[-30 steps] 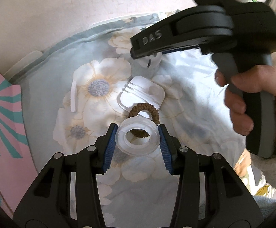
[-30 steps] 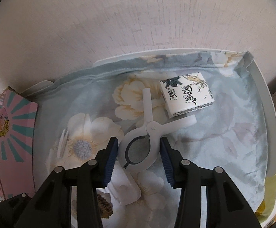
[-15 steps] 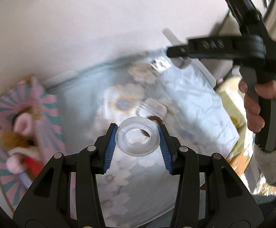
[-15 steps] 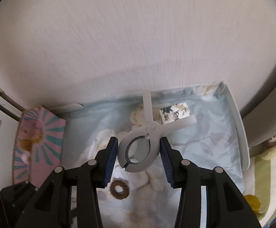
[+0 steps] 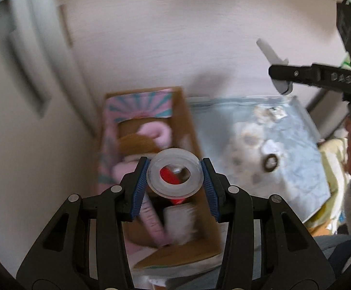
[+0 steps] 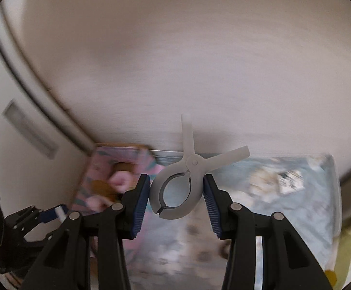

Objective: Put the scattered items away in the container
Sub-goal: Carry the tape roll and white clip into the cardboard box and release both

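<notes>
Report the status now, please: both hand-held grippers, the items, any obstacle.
Left hand-held gripper shut on clear tape roll, above cardboard box. Right hand-held gripper shut on white clamp. No obstacle visible.

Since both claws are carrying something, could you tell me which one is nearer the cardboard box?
Left. The left claw holds the clear tape roll directly over the cardboard box; the right claw, gripping the white clip, is off beside it above the floral cloth.

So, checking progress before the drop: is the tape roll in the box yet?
Not yet. The tape roll is clamped in the left gripper, held above the open box.
</notes>
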The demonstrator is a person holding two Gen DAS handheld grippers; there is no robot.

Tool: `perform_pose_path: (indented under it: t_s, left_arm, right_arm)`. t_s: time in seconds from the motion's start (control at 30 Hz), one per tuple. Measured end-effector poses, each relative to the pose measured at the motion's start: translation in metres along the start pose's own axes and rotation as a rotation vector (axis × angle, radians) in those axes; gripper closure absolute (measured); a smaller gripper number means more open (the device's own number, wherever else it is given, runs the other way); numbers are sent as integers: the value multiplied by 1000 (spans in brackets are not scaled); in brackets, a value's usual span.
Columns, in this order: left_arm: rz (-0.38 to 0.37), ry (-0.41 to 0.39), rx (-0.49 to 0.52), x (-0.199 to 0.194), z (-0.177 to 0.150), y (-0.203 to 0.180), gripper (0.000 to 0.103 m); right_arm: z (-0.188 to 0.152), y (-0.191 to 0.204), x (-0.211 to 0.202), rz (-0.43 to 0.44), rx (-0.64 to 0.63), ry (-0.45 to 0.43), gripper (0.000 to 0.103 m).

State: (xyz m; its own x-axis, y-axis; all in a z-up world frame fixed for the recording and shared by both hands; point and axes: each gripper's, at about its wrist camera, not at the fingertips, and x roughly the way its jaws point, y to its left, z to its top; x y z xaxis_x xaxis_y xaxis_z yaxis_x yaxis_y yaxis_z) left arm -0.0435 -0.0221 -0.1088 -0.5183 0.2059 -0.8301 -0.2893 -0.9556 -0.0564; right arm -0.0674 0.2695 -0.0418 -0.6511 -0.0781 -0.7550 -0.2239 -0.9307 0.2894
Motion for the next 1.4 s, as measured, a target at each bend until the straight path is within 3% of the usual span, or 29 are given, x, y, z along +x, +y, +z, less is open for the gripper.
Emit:
perform_pose_path:
  t_s: [0.2,0.3,0.43,0.67,0.9,0.93,0.97,1.03,1.07,1.13,1.2,1.4]
  left_arm:
    - [9,49,-42,16,-19,25,63]
    - [26,97,-38,37,-35,29,63]
    - [-16,134,-82,54,-49,35,63]
    - [-28,150,-95,65,-57,37,63]
    - [-19,165,-106,69,-58,36,62]
    - [-10,182,-113,70,-58,36,50]
    - [1,201,-124,71,-57,37,22]
    - [17,200,-156,72,-57,40,3]
    - [4,186,-168,69,-57,42,3]
    - [-25,174,-191,64,-55,44,3]
    - [-14,161,-193,60,-54,44,3]
    - [30,145,-176,52,-56,38,3]
  right_arm:
    - [9,74,37,100,-135,53,62]
    - [7,106,71,140,-182,124,62]
    - [-2,132,122,144,-224,234,62]
    - [-14,154,173,124,-273,344,62]
    - [-11,160,182,120,-296,358,62]
    - [-10,160,183,122,-292,358,62]
    - [-10,161,183,127,-287,357,61]
    - [-7,160,181,162,-274,355,61]
    - [-6,160,180,176,-273,356,61]
    - [-2,162,179,174,-281,352,51]
    - [-5,163,172,152,-293,328,44]
    - [6,157,159,191,-249,265,44]
